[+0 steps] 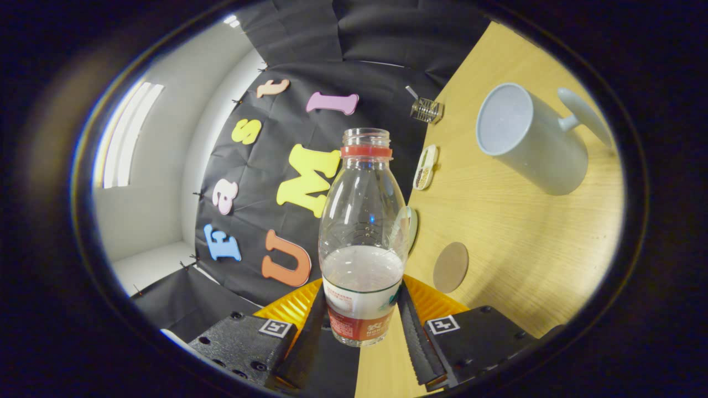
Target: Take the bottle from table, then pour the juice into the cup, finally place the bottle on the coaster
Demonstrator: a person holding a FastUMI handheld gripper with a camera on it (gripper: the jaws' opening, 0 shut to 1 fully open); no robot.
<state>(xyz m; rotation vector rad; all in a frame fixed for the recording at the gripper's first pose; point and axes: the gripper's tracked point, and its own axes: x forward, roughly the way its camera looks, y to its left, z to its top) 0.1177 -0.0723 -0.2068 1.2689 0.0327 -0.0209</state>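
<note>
Gripper view: gripper (362,326) pinching bottle (362,243) low on its labelled body, 1 ribbed finger (312,320) pressed on either side. Bottle clear plastic, uncapped, red ring under the open mouth, pale liquid filling roughly the lower third. Whole scene tilted, wooden surface (514,232) running up the side beyond the bottle. Light blue cup (531,138) with a handle standing on the surface well beyond the fingers, open mouth facing the camera, inside looking empty. Round brown coaster (451,267) lying flat on the surface just beside the bottle, nearer than the cup, well apart from it. Along the surface's far edge, by the black cloth wall: a small oval dish (425,167) holding something pale, and farther on a small clear glass item (426,109), too small to tell more.
</note>
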